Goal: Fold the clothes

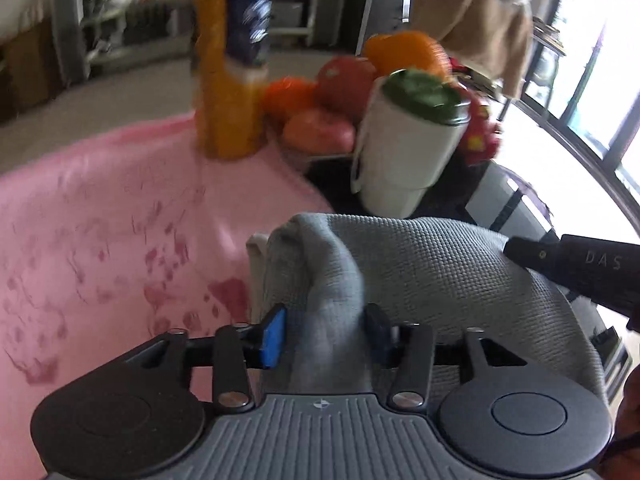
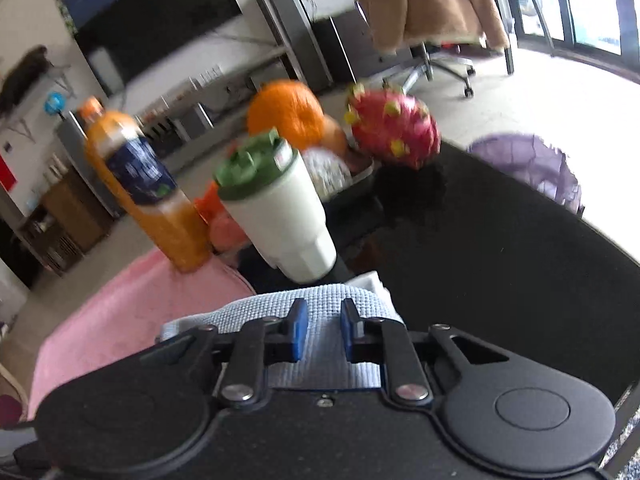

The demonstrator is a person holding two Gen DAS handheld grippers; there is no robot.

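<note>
Grey waffle-knit cloth (image 1: 420,280) stretched sideways between both tongs: left tongs (image 1: 328,336) and right tongs (image 2: 322,330) each clamped on its edge. Lower part hidden behind grippers; background blurred.

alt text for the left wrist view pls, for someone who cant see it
The left gripper has a bunched fold of grey waffle-weave cloth between its blue-padded fingers, over a pink floral cloth. Behind stand an orange juice bottle, a white tumbler with a green lid, and piled fruit; the right gripper enters from the right.
</note>
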